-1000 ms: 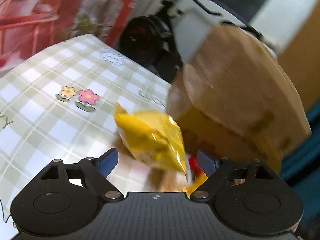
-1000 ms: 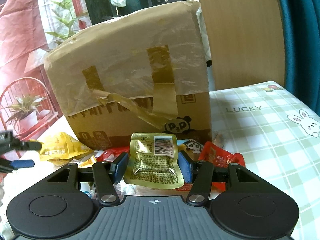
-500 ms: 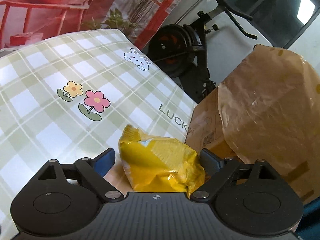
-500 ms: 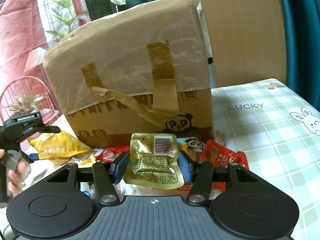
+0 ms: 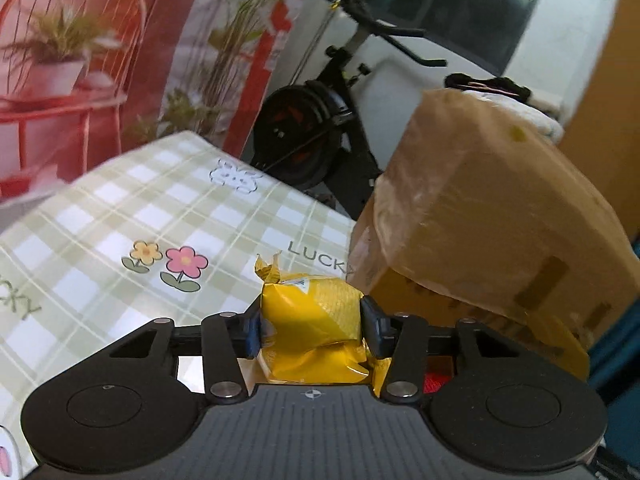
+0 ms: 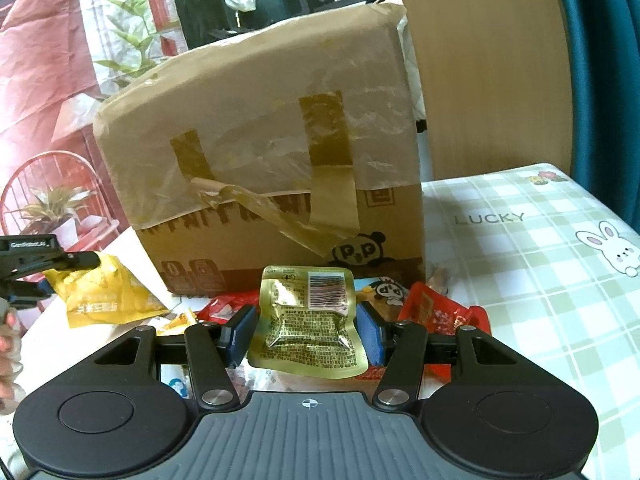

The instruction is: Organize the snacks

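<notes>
My left gripper (image 5: 311,322) has its jaws closing on a yellow snack bag (image 5: 316,344), and both pads press into its sides. In the right wrist view the same yellow bag (image 6: 104,296) hangs at the far left, just above the table, with the left gripper on it. My right gripper (image 6: 308,332) is shut on a gold foil pouch (image 6: 308,316), held upright with its barcode facing me. Behind both stands a taped cardboard box (image 6: 260,140), which also fills the right of the left wrist view (image 5: 480,208).
Red snack packets (image 6: 436,312) and other wrappers lie at the foot of the box. The checked tablecloth (image 6: 520,272) runs right; in the left wrist view it (image 5: 120,232) spreads left. An exercise bike (image 5: 320,120) stands beyond the table edge. A person's hand (image 6: 8,344) shows at the left.
The left jaws have gone from wide apart around the yellow bag to pressing on it, and the bag has lifted slightly. The right gripper and its pouch have not moved.
</notes>
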Demonstrator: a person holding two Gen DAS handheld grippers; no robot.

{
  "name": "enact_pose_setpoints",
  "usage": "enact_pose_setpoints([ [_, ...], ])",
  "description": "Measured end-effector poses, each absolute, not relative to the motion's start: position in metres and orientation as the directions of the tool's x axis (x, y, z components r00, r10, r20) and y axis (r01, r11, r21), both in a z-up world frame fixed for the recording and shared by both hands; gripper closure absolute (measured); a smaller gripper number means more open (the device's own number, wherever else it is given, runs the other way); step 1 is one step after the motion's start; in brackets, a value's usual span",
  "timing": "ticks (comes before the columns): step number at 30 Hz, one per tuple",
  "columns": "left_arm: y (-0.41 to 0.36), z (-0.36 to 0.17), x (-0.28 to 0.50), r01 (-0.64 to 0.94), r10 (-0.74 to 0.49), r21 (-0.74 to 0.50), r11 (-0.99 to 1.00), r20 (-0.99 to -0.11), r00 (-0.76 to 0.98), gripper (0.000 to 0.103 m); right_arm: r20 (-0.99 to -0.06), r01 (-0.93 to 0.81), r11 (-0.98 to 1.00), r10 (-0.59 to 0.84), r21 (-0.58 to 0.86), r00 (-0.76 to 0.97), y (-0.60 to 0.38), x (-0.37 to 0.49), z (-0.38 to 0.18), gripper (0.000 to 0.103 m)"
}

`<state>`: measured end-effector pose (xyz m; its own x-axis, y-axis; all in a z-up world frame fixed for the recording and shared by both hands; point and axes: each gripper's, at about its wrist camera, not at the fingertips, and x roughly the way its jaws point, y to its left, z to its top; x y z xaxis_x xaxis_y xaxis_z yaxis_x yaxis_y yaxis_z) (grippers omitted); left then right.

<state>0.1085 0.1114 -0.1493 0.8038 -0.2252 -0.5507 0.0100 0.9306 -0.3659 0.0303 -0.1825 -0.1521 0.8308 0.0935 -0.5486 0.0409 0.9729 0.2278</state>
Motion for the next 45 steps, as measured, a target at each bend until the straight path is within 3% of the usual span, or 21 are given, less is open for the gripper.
enact_pose_setpoints([
  [7,0.109,-0.119,0.071,0.081,-0.239,-0.326,0.942,-0.479,0.845,0.054,-0.526,0.015,0.976,0.104,0.216,0.844,-0.178,0.012,-0.137,0.052],
  [17,0.085,-0.046,0.043,0.189,-0.259,-0.252,0.949,-0.285,0.923,0.053,-0.391,-0.024,0.979,0.105,0.205,0.914,-0.179,-0.011,-0.08,0.052],
  [29,0.028,0.023,0.115,0.311,-0.335,-0.155,0.938,-0.174,0.926,0.053,-0.226,-0.08,0.983,0.118,0.167,0.967,-0.205,0.065,0.011,0.052],
  [39,-0.037,0.004,0.212,0.299,-0.272,0.055,0.953,-0.282,0.92,0.053,-0.361,-0.047,0.993,0.082,0.107,0.929,-0.215,0.189,-0.001,0.052],
  [42,-0.045,-0.009,0.226,0.281,-0.246,0.063,0.958,-0.331,0.911,0.051,-0.401,-0.023,0.993,0.066,0.113,0.914,-0.212,0.206,-0.013,0.05],
  [44,-0.04,-0.016,0.23,0.273,-0.237,0.057,0.96,-0.354,0.905,0.04,-0.421,-0.025,0.994,0.068,0.108,0.904,-0.209,0.209,-0.018,0.045],
  [45,-0.039,-0.02,0.232,0.271,-0.233,0.054,0.961,-0.366,0.901,0.026,-0.428,-0.018,0.995,0.059,0.098,0.902,-0.208,0.208,-0.02,0.031],
])
